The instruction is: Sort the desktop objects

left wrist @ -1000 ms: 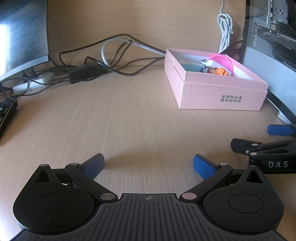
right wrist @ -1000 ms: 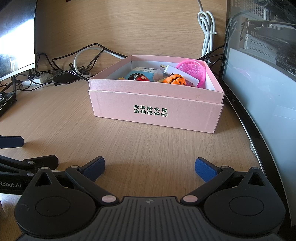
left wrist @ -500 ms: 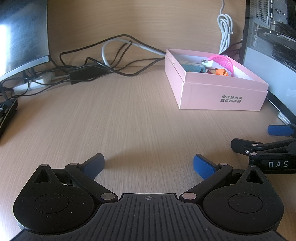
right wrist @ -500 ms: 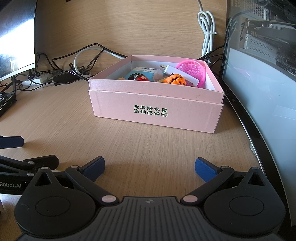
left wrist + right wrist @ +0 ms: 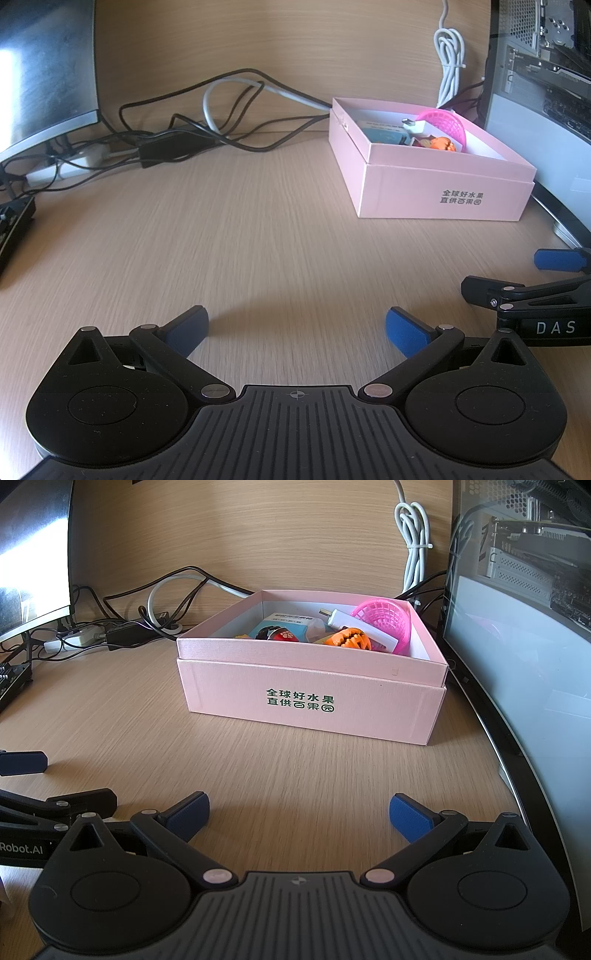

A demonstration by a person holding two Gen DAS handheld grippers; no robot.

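A tangle of black and grey cables [image 5: 207, 122] lies along the back wall, far ahead of the left gripper's [image 5: 294, 330] fingers, with a white power strip [image 5: 62, 166] and a monitor [image 5: 40, 74] off to their left. A coiled white cable [image 5: 413, 542] hangs on the wall behind the pink box [image 5: 310, 705], and a glass-sided computer case [image 5: 517, 635] stands close along the box's right side — little room there. The box sits straight ahead of the right gripper [image 5: 299, 814], holding a pink mesh basket [image 5: 388, 618], an orange toothed toy [image 5: 351, 638], a white USB stick [image 5: 354, 624] and a blue card [image 5: 284, 624]. Between fingers and box the wooden worktop [image 5: 240, 229] runs bare. Both grippers rest low and level, side by side, fingers spread wide and released — nothing between them.
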